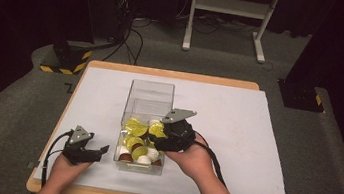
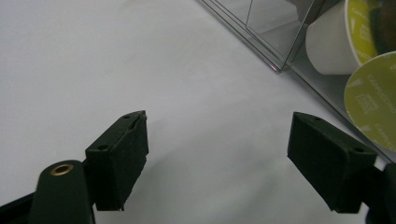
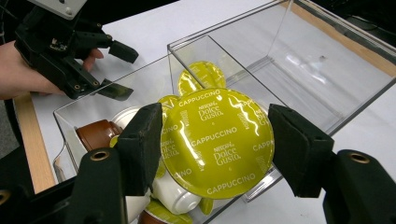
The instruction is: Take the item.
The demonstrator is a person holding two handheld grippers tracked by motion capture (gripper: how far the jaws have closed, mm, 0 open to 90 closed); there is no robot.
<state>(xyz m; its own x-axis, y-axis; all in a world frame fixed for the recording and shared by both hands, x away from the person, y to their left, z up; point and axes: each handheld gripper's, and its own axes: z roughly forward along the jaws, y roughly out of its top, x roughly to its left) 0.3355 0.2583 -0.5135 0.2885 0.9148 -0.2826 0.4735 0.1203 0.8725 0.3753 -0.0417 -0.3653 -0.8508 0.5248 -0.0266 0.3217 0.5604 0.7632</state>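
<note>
- A capsule (image 3: pixel 217 142) is showing a glossy yellow-green lid with white "CAPPUCCINO" and "Dolce Gusto" lettering repeating across it.
- Its cup (image 3: pixel 175 196) is showing white.
- A brown capsule (image 3: pixel 95 133) is lying in the clear box (image 3: pixel 327 100).
- Both grippers, right (image 3: pixel 212 147) and left (image 2: pixel 217 161), are showing black.
- The sheet (image 1: pixel 238 116) is looking pale grey, edged by tan wood (image 1: pixel 173 74).
</note>
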